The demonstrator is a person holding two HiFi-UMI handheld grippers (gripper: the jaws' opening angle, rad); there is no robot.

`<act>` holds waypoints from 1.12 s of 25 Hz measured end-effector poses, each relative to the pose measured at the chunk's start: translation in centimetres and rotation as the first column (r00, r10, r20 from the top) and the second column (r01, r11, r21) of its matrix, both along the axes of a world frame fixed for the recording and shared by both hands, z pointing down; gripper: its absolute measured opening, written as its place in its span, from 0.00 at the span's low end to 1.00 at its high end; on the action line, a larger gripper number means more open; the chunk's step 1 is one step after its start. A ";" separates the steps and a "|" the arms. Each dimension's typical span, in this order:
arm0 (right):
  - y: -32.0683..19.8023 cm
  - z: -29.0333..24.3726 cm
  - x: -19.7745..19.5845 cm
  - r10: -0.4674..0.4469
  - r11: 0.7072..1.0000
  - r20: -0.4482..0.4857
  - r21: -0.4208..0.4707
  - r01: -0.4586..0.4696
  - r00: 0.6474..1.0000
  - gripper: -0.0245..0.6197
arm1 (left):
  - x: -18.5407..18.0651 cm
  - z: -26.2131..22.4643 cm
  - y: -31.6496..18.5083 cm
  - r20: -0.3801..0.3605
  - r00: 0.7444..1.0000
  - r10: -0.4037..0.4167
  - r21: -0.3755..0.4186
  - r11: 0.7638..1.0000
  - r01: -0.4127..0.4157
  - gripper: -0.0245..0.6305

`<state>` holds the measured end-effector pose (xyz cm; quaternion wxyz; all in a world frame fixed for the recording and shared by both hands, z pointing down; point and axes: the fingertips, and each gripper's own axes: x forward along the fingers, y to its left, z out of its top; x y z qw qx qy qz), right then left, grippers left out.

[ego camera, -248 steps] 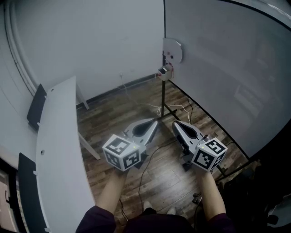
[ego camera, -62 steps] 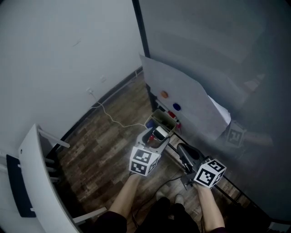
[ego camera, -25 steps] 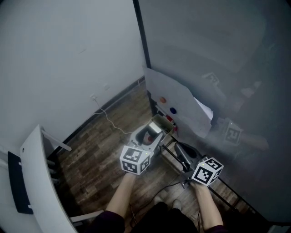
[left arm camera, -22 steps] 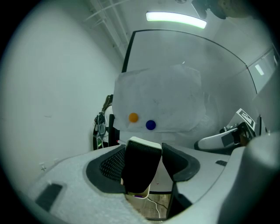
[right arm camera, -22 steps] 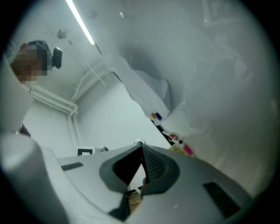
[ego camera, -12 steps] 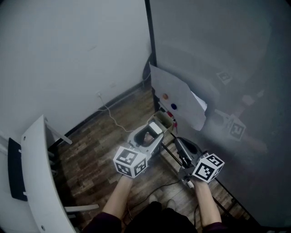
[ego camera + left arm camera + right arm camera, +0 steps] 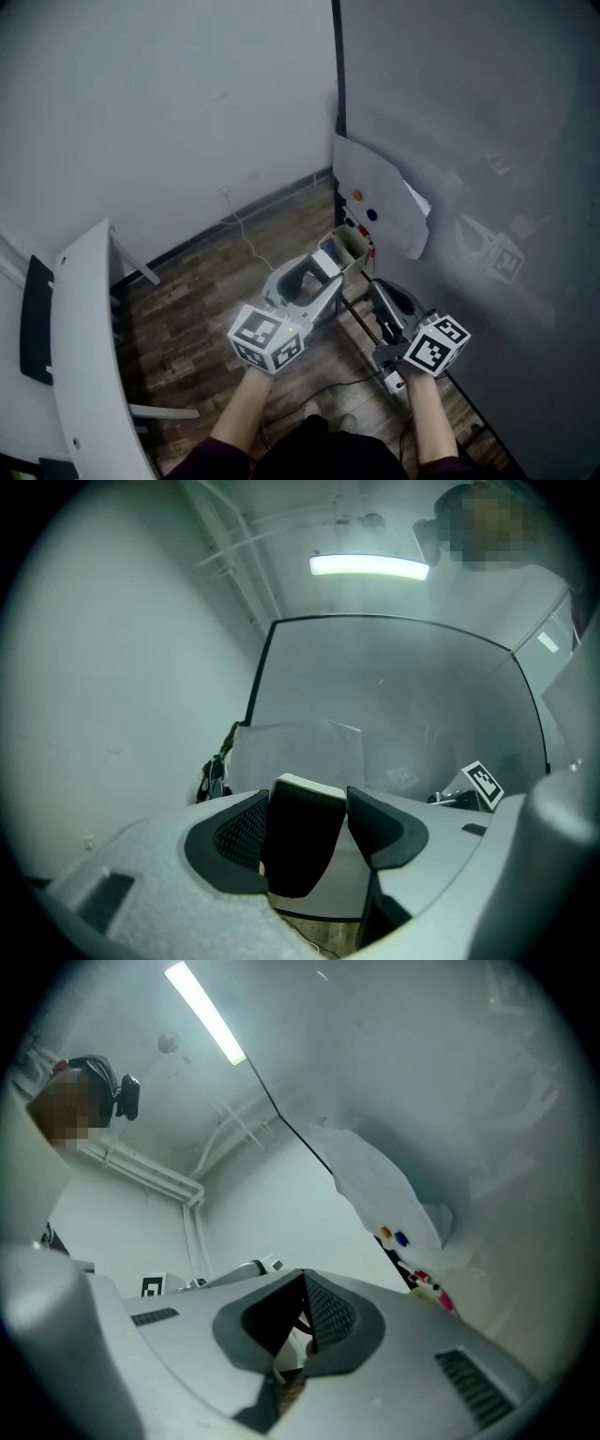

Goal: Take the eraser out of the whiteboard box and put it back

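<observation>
In the head view my left gripper (image 7: pixel 323 268) is shut on the eraser (image 7: pixel 329 259), a white-backed block, held just short of the olive whiteboard box (image 7: pixel 353 242) on the board's lower rail. The left gripper view shows the eraser (image 7: pixel 300 841), black felt with a white top edge, clamped upright in the left gripper (image 7: pixel 306 810). My right gripper (image 7: pixel 382 292) hangs beside the rail, to the right of the left one and below the box, shut with nothing held. In its own view the right gripper (image 7: pixel 304 1314) has its jaws pressed together.
The whiteboard (image 7: pixel 469 141) fills the right side. A paper sheet (image 7: pixel 380 192) hangs on it with an orange and a blue magnet. Markers (image 7: pixel 428 1285) stick out near the box. A white curved table (image 7: pixel 84 356) stands at left. A cable (image 7: pixel 246 246) runs over the wooden floor.
The left gripper reached the box, took hold of the eraser and drew back a little with it. The right gripper stayed shut beside it. The head view drifted left, so the scene shifted right.
</observation>
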<state>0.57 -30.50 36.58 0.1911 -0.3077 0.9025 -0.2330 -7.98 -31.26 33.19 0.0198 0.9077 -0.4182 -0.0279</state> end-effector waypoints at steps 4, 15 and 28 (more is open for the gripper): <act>0.7 -0.3 -0.1 -0.010 1.000 0.002 0.005 0.010 1.000 0.04 | -0.1 -0.4 1.0 0.008 1.000 -0.008 0.013 1.000 0.008 0.43; 1.6 -0.4 -0.2 -0.014 1.000 0.002 0.010 0.014 1.000 0.04 | 0.0 -0.4 1.8 0.013 1.000 -0.008 0.020 1.000 0.008 0.43; 0.8 0.6 -0.6 0.010 1.000 0.009 -0.009 -0.010 1.000 0.04 | -0.6 0.9 0.2 0.003 1.000 0.000 0.003 1.000 0.000 0.43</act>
